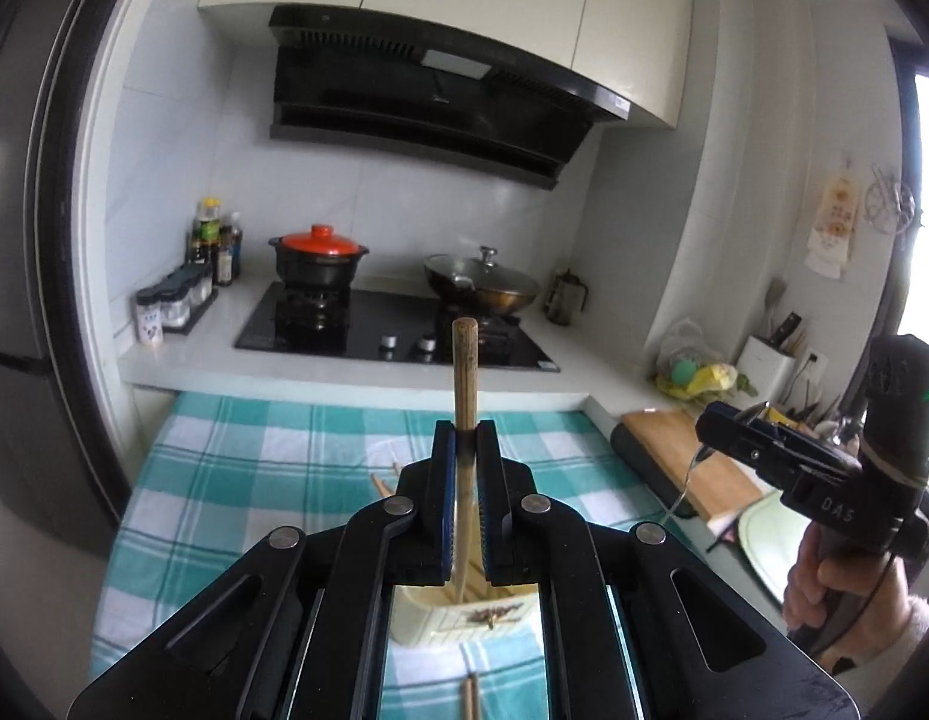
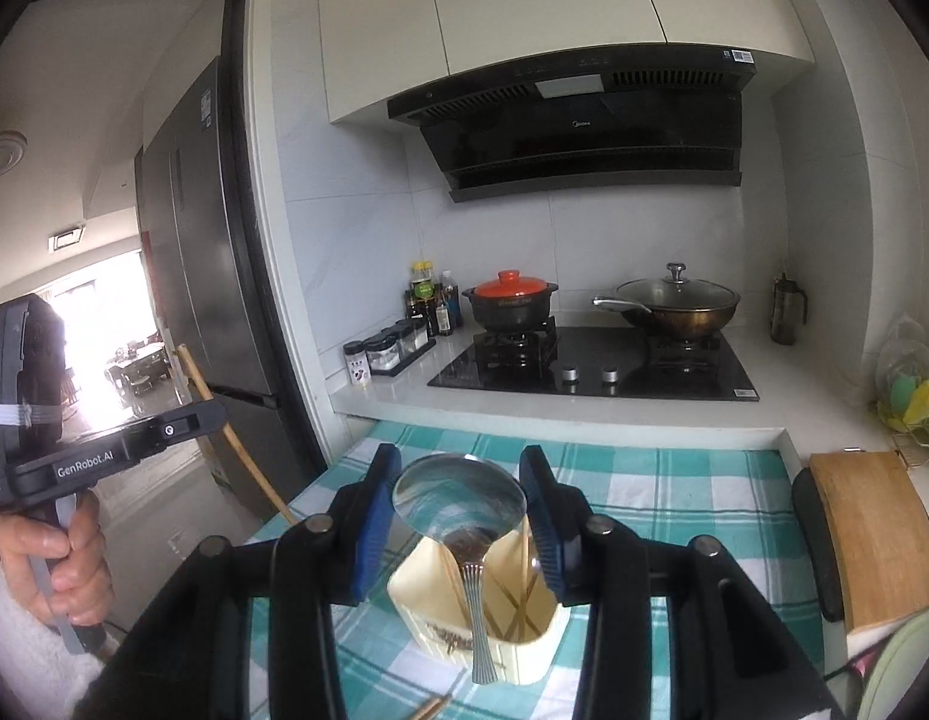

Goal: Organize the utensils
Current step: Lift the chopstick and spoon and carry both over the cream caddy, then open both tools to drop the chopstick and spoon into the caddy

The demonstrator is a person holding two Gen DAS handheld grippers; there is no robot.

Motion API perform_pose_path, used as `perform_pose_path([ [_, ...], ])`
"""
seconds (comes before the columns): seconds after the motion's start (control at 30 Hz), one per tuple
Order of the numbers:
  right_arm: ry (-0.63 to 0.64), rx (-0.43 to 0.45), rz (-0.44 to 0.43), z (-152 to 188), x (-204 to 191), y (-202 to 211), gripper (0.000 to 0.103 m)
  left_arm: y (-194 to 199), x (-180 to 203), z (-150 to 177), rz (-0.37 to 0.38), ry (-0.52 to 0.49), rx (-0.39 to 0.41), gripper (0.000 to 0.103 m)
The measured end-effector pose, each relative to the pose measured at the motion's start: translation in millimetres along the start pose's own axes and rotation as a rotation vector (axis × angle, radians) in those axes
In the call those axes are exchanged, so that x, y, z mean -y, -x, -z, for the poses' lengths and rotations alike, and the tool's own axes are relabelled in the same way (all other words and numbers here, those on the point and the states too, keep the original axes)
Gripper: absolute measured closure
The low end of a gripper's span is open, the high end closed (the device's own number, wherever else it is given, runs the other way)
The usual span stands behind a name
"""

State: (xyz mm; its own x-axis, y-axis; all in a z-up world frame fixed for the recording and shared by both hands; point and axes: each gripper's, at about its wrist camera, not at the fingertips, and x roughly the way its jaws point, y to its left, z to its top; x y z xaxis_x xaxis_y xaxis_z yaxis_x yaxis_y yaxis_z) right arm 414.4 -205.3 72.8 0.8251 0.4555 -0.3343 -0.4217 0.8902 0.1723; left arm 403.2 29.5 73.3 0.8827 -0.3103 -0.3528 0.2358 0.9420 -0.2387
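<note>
In the left wrist view, the left claw (image 1: 464, 450) is clenching a wooden stick (image 1: 464, 384), its blue pads pressing the shaft from both sides. The stick is standing nearly upright, its round top rising above the pads and its lower end dipping into a cream holder (image 1: 464, 618) that is sitting on the checked cloth (image 1: 236, 480) covering the surface. Chopsticks (image 1: 381, 485) are lying on the cloth beyond the claw, and another pair (image 1: 469, 693) is lying just in front of the holder. At the right edge, the right claw (image 1: 731, 429) is hanging over a cutting board (image 1: 692, 456), with a thin metal handle (image 1: 688, 474) trailing down from it.

In the right wrist view, the right claw (image 2: 461, 510) is framing a metal spoon (image 2: 458, 498), bowl up and handle pointing down over the holder (image 2: 482, 618). The blue pads are standing apart from the bowl's edges, and the grip point is probably hidden behind the bowl, so I cannot tell whether the claw is grasping it. Thin sticks (image 2: 515, 600) are leaning inside the holder. At the left, the left claw (image 2: 215, 414) is gripping the wooden stick (image 2: 242, 456), which is slanting down toward the cloth (image 2: 674, 498). A chopstick tip (image 2: 428, 708) is showing at the bottom edge.
</note>
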Motion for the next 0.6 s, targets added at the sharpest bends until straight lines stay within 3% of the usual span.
perform_pose_path([
  [0.23,-0.036,-0.027,0.016,18,29,-72,0.061,-83,-5,19,-0.029,0.035,-0.089,0.098],
  [0.43,-0.090,-0.227,0.048,59,57,-138,0.061,-150,-12,59,-0.053,0.040,-0.252,0.098],
  [0.6,-0.110,-0.340,0.086,85,71,-174,0.061,-181,-14,79,-0.079,0.039,-0.334,0.097],
])
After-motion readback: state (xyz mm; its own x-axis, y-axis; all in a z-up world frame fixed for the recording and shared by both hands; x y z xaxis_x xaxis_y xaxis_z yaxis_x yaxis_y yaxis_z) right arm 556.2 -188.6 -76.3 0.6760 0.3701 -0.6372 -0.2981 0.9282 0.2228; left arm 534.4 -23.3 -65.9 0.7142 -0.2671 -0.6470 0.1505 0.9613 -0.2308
